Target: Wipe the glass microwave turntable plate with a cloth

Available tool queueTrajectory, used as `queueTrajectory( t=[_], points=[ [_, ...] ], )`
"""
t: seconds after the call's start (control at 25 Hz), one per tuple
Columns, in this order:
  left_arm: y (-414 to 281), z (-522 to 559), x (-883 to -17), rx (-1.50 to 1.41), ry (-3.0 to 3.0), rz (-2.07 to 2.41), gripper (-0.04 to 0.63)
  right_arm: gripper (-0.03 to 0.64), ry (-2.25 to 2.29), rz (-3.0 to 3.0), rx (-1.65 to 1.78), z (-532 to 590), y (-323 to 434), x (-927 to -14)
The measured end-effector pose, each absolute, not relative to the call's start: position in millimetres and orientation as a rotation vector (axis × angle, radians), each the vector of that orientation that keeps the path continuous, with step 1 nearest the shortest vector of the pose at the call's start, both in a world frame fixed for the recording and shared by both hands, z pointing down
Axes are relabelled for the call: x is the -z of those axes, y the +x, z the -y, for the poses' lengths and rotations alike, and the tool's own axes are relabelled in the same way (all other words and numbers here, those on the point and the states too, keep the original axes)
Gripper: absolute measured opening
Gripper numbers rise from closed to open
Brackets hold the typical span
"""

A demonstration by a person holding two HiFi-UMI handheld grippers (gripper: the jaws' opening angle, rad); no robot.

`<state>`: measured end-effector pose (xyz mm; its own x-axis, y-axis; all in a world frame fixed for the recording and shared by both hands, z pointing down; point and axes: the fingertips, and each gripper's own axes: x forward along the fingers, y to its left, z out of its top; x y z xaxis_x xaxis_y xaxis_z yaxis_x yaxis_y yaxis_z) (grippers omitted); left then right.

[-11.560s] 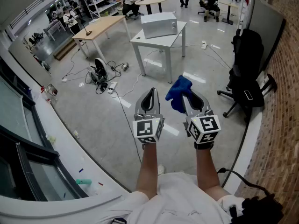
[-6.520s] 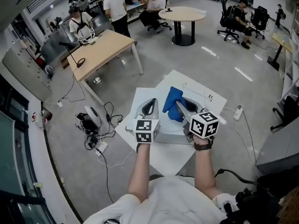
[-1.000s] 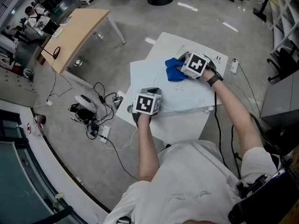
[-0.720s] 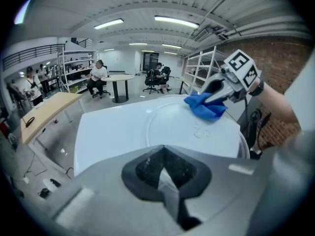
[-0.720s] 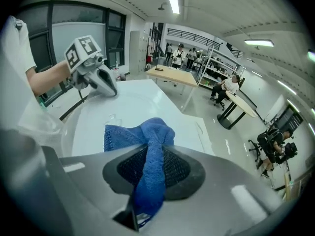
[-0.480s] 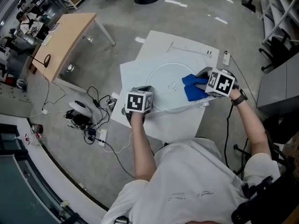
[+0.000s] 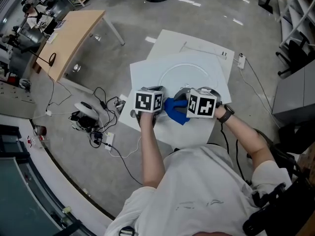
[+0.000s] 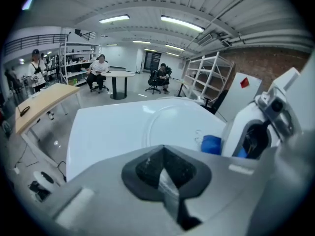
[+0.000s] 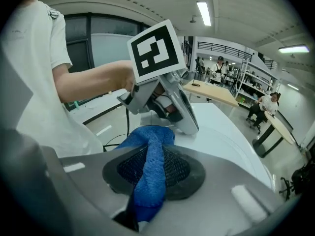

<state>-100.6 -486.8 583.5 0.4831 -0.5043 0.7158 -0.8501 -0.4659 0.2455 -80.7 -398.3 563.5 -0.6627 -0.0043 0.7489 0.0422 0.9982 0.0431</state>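
Right, both your grippers meet at the glass plate (image 7: pixel 192 80), centre frame on the white table (image 7: pixel 189 42).
Your left gripper (image 7: pixel 153 90) is clamped on what looks like the plate's clear near rim. Just beside it, your right gripper (image 7: pixel 180 103) pinches the blue cloth (image 7: pixel 174 113), bunched lower centre.

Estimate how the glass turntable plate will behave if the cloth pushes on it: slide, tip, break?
Probably slides: the glass plate lies flat on a smooth white table; the left gripper, shut on its near rim, looks there to stop that. Stiff, likely brittle: clear glass. Unlikely to tip, being low and flat.
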Motion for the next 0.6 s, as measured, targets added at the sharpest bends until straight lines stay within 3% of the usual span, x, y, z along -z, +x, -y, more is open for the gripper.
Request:
queueTrajectory(
  t=[0.6],
  points=[
    [-99.2, 486.2, -585.8, -0.744, 2.136, 1.063, 0.000, 0.087, 0.196, 2.335, -0.044, 503.3, -84.8, -575.3]
  ],
)
